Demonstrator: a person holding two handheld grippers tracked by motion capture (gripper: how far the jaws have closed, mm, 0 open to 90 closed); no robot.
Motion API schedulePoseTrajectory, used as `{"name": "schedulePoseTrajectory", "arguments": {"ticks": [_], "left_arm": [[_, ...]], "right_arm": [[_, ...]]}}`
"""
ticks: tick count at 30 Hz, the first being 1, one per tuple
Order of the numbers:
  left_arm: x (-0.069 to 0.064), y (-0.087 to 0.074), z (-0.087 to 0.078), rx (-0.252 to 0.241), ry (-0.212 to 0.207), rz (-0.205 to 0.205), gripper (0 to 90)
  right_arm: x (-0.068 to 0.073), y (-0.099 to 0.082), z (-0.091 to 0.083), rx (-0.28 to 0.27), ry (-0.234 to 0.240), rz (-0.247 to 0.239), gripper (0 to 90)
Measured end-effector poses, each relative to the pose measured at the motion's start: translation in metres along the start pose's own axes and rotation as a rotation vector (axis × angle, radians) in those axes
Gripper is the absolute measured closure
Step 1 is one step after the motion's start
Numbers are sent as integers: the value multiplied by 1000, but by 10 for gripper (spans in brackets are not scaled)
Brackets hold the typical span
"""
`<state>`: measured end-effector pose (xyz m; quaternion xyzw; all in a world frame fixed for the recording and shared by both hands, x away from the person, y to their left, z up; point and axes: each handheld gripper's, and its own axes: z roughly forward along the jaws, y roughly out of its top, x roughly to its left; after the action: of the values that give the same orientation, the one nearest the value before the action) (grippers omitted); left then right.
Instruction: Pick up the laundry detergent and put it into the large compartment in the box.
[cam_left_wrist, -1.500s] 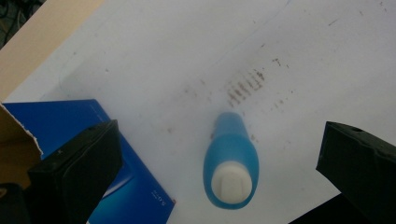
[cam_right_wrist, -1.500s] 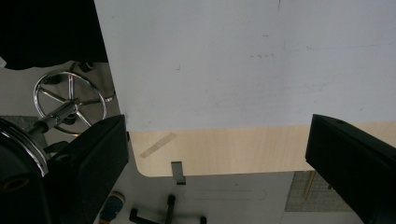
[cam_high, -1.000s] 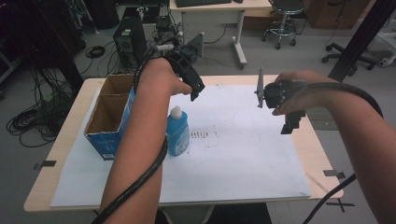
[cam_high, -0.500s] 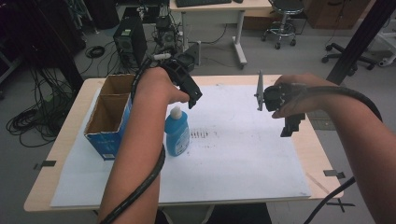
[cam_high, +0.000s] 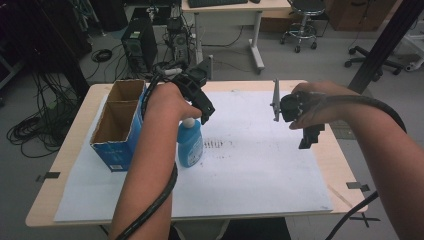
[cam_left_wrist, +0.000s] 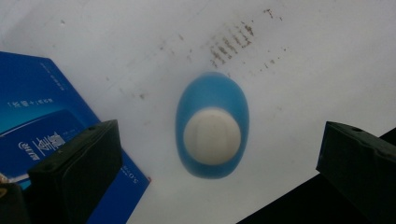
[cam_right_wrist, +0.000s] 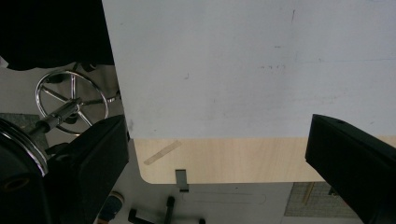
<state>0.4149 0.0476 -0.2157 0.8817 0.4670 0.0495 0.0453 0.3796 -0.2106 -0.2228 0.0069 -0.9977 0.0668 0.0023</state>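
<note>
Both forearms are bare, no sleeves in view; the left tongs (cam_high: 202, 75) and right tongs (cam_high: 275, 100) are black, with blocky matte jaws bearing small round screw holes; a thick black cable (cam_high: 150, 210) trails along each arm.

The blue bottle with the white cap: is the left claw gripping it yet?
Apart. In the left gripper view the blue bottle stands between the wide-open jaws of the left gripper, with white sheet visible on both sides.
</note>
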Motion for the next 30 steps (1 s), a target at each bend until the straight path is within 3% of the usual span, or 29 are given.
{"name": "schedulePoseTrajectory", "arguments": {"ticks": [30], "left_arm": [[9,-6,38,14,-26,-11,4]], "right_arm": [[-4,5,12,-2,17,-11,60]]}}
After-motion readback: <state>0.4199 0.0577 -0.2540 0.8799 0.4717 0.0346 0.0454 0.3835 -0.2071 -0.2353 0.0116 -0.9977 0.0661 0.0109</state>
